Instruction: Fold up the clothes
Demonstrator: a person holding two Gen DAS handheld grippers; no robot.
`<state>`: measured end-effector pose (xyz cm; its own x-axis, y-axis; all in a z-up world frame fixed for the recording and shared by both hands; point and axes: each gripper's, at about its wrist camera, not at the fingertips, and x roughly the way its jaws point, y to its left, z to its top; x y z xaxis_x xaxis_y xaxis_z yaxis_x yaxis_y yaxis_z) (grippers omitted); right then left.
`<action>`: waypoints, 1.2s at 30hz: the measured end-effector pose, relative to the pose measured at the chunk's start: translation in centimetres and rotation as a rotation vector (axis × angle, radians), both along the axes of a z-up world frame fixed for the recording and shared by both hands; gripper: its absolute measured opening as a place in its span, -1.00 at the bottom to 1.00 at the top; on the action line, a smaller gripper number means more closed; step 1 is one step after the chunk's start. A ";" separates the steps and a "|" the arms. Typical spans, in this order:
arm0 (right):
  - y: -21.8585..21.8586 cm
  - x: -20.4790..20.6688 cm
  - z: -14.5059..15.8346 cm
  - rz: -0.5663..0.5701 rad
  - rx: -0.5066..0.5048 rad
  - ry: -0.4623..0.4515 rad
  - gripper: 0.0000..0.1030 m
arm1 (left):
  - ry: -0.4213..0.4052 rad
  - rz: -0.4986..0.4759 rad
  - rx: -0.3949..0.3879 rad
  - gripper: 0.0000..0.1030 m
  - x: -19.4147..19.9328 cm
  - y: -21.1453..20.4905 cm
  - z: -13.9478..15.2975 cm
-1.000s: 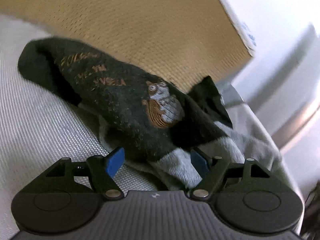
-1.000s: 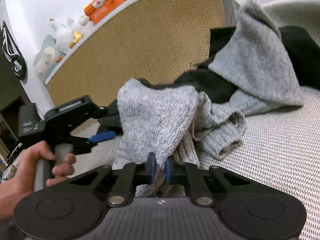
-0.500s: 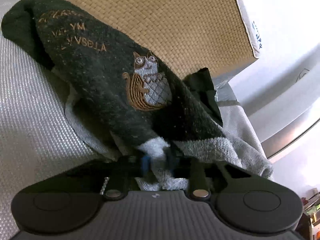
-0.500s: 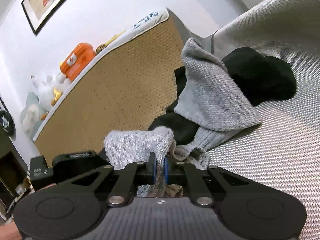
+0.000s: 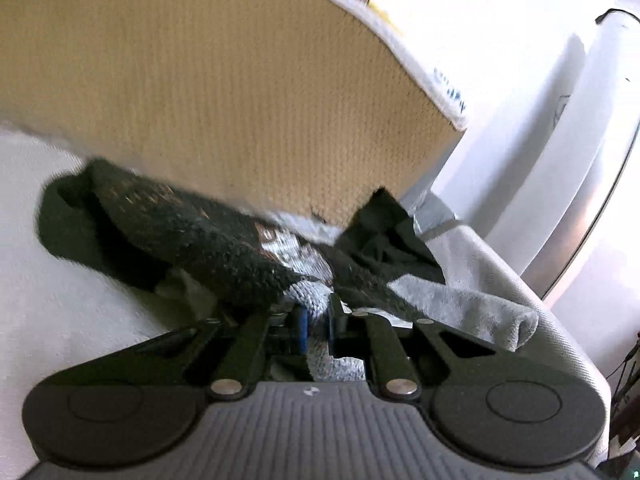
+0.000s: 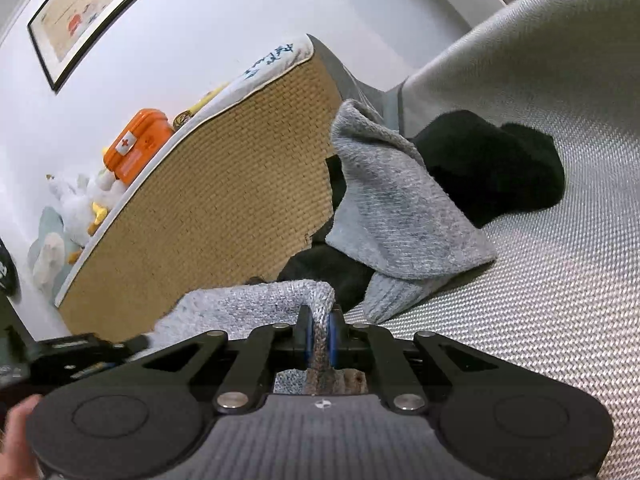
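Grey knit fills both views; the left tool (image 5: 317,322) is closed tight on the grey cuff of a dark sock (image 5: 208,236), its blue pads (image 5: 303,326) pinching the fabric, while the sock's dark body, blurred, stretches away to the left over the pale woven cushion (image 5: 60,320); faint orange lettering shows on it, too smeared to read; a second bit of grey knit (image 5: 472,312) trails to the right of the tool, beside a crumpled black cloth (image 5: 384,232). Behind them stands a tan woven panel (image 5: 208,92) with a white edge.

From the right wrist, the right tool (image 6: 319,336) is likewise clamped on a fold of grey knit (image 6: 256,304), the cloth squeezed between its blue pads (image 6: 306,334); beyond it a grey sock (image 6: 400,208) lies draped over a black garment (image 6: 492,164) on the grey woven cushion (image 6: 560,300), against the tan panel (image 6: 208,216). An orange case (image 6: 138,144) and white soft toys (image 6: 80,204) sit on top of that panel; a framed picture (image 6: 88,12) hangs on the wall; part of a hand (image 6: 16,428) shows at the lower left, just below the black body of the left tool (image 6: 80,354).
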<state>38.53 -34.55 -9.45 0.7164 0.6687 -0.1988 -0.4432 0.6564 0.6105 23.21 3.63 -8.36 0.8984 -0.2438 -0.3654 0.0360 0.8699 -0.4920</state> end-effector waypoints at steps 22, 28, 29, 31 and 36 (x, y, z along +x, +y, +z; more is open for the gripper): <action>3.5 -2.1 2.7 0.107 -0.288 -0.109 -0.68 | 0.222 -0.246 0.455 -0.28 -5.3 0.1 1.0; 4.5 -4.5 6.4 0.168 -0.509 -0.262 -0.59 | 0.262 -0.436 0.664 -0.17 -6.5 -4.4 -2.4; 4.7 -5.1 7.0 0.184 -0.530 -0.288 -0.57 | 0.270 -0.458 0.682 -0.14 -6.5 -4.9 -2.8; 5.0 -6.2 7.9 0.215 -0.552 -0.325 -0.54 | 0.284 -0.503 0.718 -0.07 -6.7 -5.9 -3.7; 5.7 -8.5 9.0 0.226 -0.569 -0.405 -0.25 | 0.280 -0.541 0.777 -0.04 -6.3 -7.5 -5.2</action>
<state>30.00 -28.81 -0.41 0.6644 0.6811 -0.3078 -0.7238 0.6890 -0.0379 16.87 -3.91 -13.56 0.5929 -0.1985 -0.7804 0.4935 0.8554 0.1573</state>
